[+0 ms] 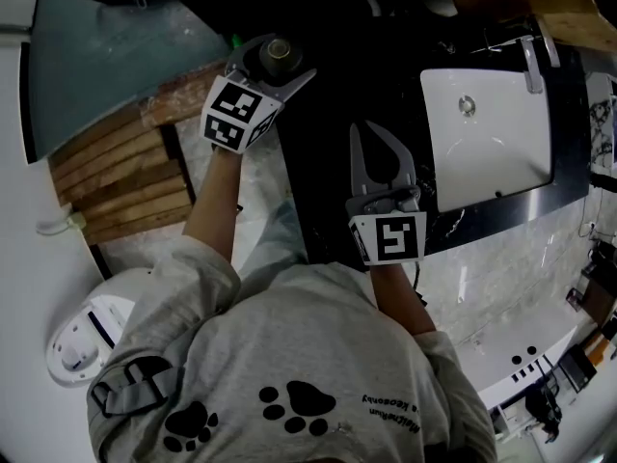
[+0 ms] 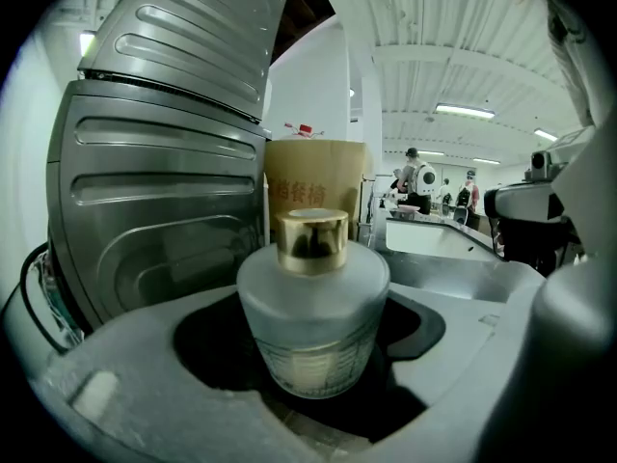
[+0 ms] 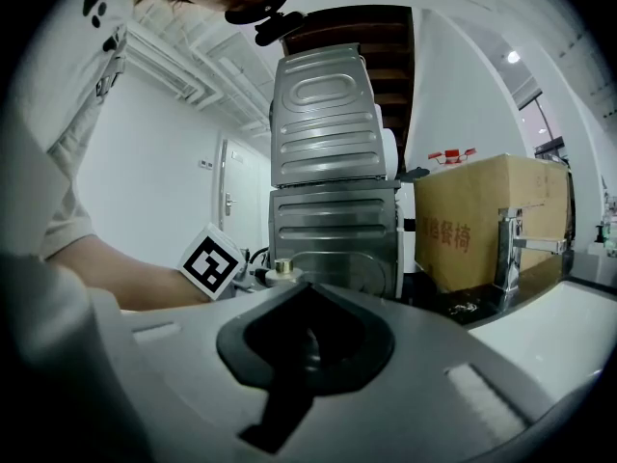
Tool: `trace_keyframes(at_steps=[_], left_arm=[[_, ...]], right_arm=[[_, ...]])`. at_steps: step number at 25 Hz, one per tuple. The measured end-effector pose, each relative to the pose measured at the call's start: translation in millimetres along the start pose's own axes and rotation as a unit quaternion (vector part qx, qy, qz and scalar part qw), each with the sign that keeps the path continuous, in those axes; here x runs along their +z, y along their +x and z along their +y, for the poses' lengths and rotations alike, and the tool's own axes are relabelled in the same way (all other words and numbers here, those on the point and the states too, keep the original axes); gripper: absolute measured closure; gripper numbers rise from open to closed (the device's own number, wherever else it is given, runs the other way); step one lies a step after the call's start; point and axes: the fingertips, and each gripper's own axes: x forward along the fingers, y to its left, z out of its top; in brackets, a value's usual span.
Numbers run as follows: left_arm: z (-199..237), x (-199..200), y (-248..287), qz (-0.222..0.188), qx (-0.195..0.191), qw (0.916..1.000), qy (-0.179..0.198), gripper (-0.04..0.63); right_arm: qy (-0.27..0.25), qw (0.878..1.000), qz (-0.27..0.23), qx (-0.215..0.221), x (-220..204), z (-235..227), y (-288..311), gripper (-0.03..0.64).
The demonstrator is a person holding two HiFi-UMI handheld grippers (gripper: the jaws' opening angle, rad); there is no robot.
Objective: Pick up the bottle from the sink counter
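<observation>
A frosted glass bottle (image 1: 278, 56) with a gold cap stands at the left end of the black sink counter (image 1: 323, 201). My left gripper (image 1: 274, 64) reaches over it with a jaw on each side. In the left gripper view the bottle (image 2: 313, 307) fills the rounded hollow between the jaws, and the gripper (image 2: 313, 365) is shut on its body. My right gripper (image 1: 364, 129) hovers over the counter, shut and holding nothing. From the right gripper view the bottle's cap (image 3: 281, 270) shows just beyond that gripper (image 3: 307, 289), beside the left marker cube.
A white sink basin (image 1: 487, 143) with a chrome faucet (image 1: 530, 66) lies right of my right gripper. Ribbed metal appliances (image 2: 164, 191) and a cardboard box (image 2: 313, 177) stand close behind the bottle. Wooden slats (image 1: 106, 172) and a white round fixture (image 1: 87, 336) are at the left.
</observation>
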Motion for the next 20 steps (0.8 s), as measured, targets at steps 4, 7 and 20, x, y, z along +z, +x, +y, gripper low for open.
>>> trace_keyframes(at_steps=[4,7,20], left_arm=[[-4.6,4.8,-21.7,-0.010,0.019,0.9997,-0.013,0.256],[-15.2,8.5,-38.1,-0.011,0.032,0.9994,-0.012,0.256],[-78.0,26.7,-121.4,-0.036,0.111,0.9927,-0.029,0.256]], right_arm=[[-0.005,1.000,-0.008,0.008,0.2,0.5,-8.1,0.615],[0.000,1.000,-0.014,0.013,4.8,1.5,-13.3,0.615],[-0.008,0.998,-0.035,0.047,18.5,12.7,-48.3,0.615]])
